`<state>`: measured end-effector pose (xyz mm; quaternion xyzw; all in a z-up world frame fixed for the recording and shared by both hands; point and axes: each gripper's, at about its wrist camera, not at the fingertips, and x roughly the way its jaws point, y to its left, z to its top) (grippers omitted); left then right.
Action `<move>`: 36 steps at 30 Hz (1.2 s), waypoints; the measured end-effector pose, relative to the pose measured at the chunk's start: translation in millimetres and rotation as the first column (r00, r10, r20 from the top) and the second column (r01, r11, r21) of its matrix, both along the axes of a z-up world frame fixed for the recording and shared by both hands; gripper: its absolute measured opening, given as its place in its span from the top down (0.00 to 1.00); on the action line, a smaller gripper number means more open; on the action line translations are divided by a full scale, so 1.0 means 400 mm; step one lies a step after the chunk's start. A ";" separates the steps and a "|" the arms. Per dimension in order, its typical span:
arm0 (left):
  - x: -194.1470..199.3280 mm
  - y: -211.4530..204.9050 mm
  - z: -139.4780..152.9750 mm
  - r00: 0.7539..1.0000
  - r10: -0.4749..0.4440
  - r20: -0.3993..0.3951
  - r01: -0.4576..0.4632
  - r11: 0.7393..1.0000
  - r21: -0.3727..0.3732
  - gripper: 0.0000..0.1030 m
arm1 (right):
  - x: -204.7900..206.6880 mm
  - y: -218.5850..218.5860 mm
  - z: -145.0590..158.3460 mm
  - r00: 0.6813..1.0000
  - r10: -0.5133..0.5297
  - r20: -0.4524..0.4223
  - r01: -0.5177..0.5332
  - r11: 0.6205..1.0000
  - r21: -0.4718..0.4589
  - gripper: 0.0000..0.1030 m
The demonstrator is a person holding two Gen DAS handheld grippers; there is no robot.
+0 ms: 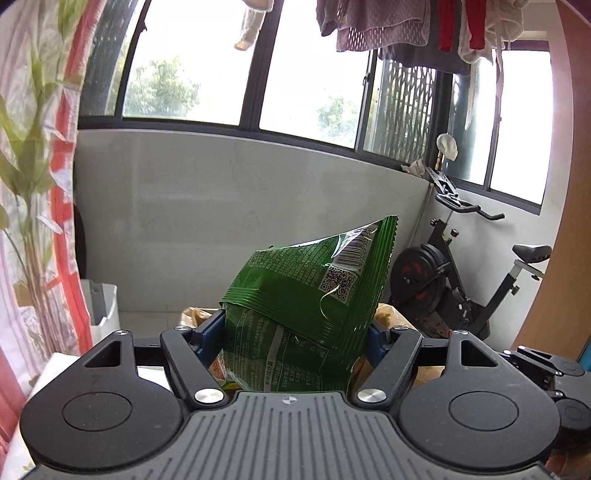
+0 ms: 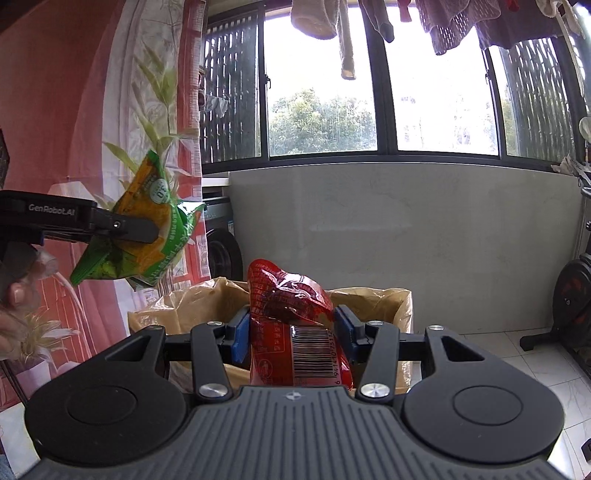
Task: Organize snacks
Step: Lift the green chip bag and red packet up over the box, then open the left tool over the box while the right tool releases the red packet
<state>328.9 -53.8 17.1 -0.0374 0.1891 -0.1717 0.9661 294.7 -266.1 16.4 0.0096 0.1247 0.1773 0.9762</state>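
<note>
The left tool [image 1: 295, 332] was pinching a green snack bag [image 1: 314, 295], its blue pads [image 1: 212, 334] pressed against the bag's two sides. The bag stood up out of the grip, its crimped top corner leaning toward 1 o'clock, with a barcode and a QR code on the side facing that wrist camera. From the right wrist view, the same bag [image 2: 147, 236] showed an orange and green front and hung in the air at about 9 o'clock, gripped by the black tool [image 2: 155, 230], with part of the person's hand [image 2: 16, 295] visible at the frame's left edge.

The right tool [image 2: 291, 332] was pinching a red snack bag [image 2: 291, 317] between its blue pads [image 2: 240, 339]; the bag rose upright, crumpled at the top, its barcode toward the camera. Just behind and below it, at 12 o'clock, stood a cardboard box [image 2: 402, 325] lined with a translucent yellowish plastic bag [image 2: 192, 306], open at the top. The green bag sat well apart from the box, up and to its left.

An exercise bike [image 1: 461, 280] stood at 3 o'clock in the left wrist view, a floral curtain [image 1: 33, 184] at 9 o'clock, and laundry [image 1: 388, 26] hung above the windows.
</note>
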 end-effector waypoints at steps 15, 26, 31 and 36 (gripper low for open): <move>0.259 0.000 -0.159 0.914 0.098 -0.394 -0.127 0.991 -0.048 0.24 | 0.098 -0.005 -0.012 0.998 -0.016 -0.061 0.016 1.000 0.013 0.52; 0.236 0.054 -0.112 0.936 0.124 -0.329 -0.144 0.989 -0.039 0.22 | 0.175 0.003 -0.026 0.993 -0.073 -0.097 0.075 0.997 0.021 0.52; 0.193 0.057 -0.092 0.952 0.131 -0.275 -0.138 0.990 -0.005 0.22 | 0.204 0.016 -0.061 0.983 -0.112 -0.147 0.113 0.994 -0.001 0.36; 0.149 0.061 -0.086 0.965 0.127 -0.230 -0.121 0.992 0.040 0.22 | 0.179 -0.001 -0.066 0.981 -0.120 -0.150 0.122 0.992 0.008 0.29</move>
